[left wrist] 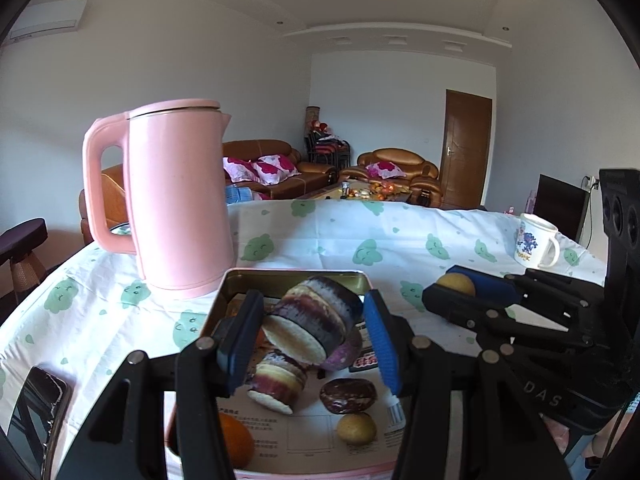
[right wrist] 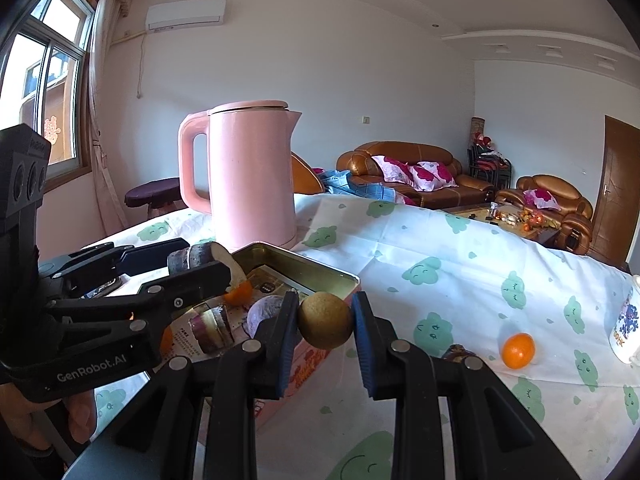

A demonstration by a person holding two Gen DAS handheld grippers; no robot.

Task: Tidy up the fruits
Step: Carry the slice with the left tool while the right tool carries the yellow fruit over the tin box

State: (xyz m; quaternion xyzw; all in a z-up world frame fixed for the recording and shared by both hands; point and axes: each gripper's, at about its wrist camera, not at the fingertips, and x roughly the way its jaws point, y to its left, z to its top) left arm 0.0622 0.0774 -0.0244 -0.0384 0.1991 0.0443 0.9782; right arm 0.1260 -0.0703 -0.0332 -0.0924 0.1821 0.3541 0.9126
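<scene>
You're roughly midway. The tin (left wrist: pixel 224 304) already has sugarcane pieces, an orange (left wrist: pixel 236 440), a small brown fruit and more inside. Your left gripper (left wrist: pixel 308 340) clamps a sugarcane chunk (left wrist: pixel 320 316) over it; the right gripper (right wrist: pixel 326 320) pinches a round brown fruit (right wrist: pixel 325 320) beside the tin (not in yet). Still out on the cloth: another orange (right wrist: pixel 519 350), plus sth dark near it.

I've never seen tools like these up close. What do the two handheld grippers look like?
Both are black plastic with silver rivets at the joints and blue pads inside the fingers. The left gripper reads "GenRobot.AI" in white in the right wrist view. The right gripper shows "DAS" lettering. Each carries a black block with three round lenses.
</scene>
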